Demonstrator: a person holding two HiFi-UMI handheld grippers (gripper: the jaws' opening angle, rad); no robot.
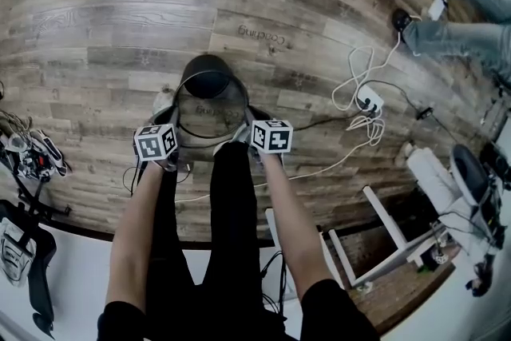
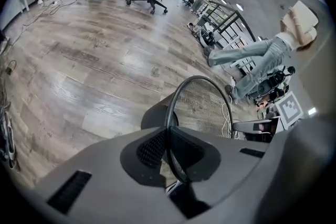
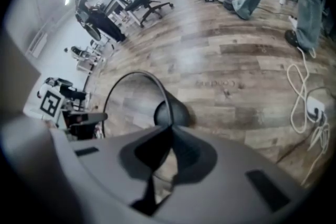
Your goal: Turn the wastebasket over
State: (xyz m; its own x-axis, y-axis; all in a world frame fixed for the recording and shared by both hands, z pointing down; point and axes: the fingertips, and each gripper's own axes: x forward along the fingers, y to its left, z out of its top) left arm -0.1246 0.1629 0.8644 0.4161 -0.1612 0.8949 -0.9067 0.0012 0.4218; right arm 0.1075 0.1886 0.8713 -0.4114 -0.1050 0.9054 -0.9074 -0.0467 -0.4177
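Mesh wastebasket (image 1: pixel 209 104) sits on wood floor (image 1: pixel 88 28) right in front of the person's legs. It's tilted, w/ open rim toward them and dark base on the far side. L gripper (image 2: pixel 168 147): jaws pinching the wire rim on its left side. R gripper (image 3: pixel 169 144): jaws closed on the same rim, opposite side. White power strip (image 1: pixel 369 100) w/ cables lies on the floor well off to the right.

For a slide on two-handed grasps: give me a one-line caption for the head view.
Left tongs and right tongs grip the rim of a tipped black mesh wastebasket on the wood floor.
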